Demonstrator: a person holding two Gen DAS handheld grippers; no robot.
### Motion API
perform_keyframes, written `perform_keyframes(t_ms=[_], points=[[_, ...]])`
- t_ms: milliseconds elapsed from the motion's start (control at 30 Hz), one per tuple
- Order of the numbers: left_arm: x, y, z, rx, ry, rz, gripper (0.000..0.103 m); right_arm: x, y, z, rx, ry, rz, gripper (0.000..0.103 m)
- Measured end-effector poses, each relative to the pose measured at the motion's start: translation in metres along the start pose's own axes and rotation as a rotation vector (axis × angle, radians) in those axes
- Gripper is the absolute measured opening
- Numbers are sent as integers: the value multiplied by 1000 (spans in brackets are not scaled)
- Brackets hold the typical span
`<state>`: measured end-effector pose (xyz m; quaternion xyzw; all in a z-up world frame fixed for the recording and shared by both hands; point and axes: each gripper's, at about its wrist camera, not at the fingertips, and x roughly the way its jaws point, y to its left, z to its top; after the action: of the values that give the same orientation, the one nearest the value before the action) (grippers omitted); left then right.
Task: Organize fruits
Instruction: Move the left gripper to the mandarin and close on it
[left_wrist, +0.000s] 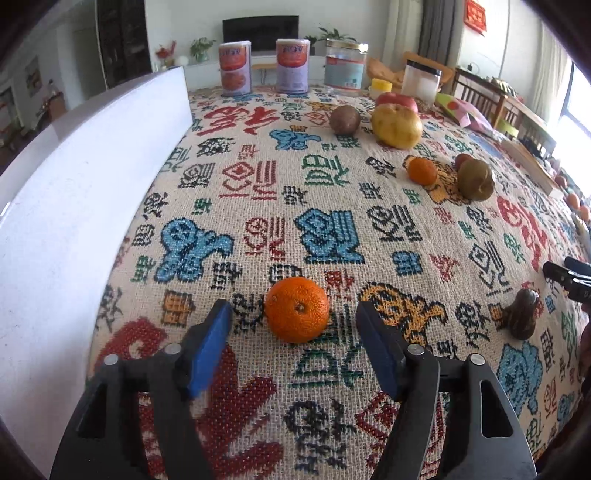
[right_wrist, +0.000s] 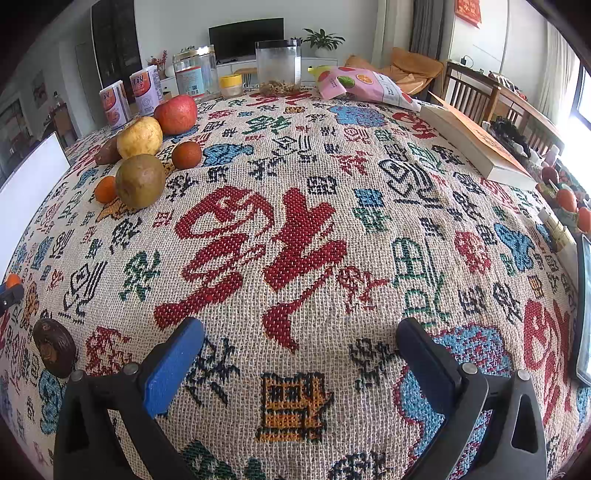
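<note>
Mandarin (left_wrist: 297, 309) first — it sits on the patterned cloth (left_wrist: 332, 177) just ahead of my left claw (left_wrist: 293, 321), lying between the two blue pads (left_wrist: 208, 347) but touching neither, so the jaws stand wide with nothing held. To its left rises the white box wall (left_wrist: 74, 192), close by; far off to the right the rest of the fruit is grouped: a yellow pear (left_wrist: 396, 125), a red apple (left_wrist: 397, 100) behind it, a brown round fruit (left_wrist: 344, 119), a smaller mandarin (left_wrist: 422, 171) and a greenish pear (left_wrist: 475, 179). My right claw (right_wrist: 299, 354) hovers over bare cloth, jaws wide and empty, with a dark brown figurine (right_wrist: 54, 348) off to its left. As I judge it, the step in hand is one fruit's handling at the near left, beside the box — whether I am about to take it or have just set it there, the pictures do not tell me. If it is a pick, the next move calls for easing forward until the pads flank the fruit's widest part, then closing gently; the skin is soft and the fruit round, so an off-centre squeeze could send it rolling toward the box.
</note>
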<state>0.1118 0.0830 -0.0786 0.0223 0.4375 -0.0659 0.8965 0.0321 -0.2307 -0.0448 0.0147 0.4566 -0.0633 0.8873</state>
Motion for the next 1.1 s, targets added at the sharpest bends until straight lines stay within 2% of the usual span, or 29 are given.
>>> perform_keyframes(t_ms=[67,133,267,1100], points=[[3,-6,-2,30,5,15,89,0,0,0,0,0,0,103],[3,-9,-3,41,0,43,97,0,0,0,0,0,0,103],[8,-1,-2,-9,21,30,101,0,0,0,0,0,0,103],[7,-4,-3,-6,21,36,102,0,0,0,0,0,0,103]])
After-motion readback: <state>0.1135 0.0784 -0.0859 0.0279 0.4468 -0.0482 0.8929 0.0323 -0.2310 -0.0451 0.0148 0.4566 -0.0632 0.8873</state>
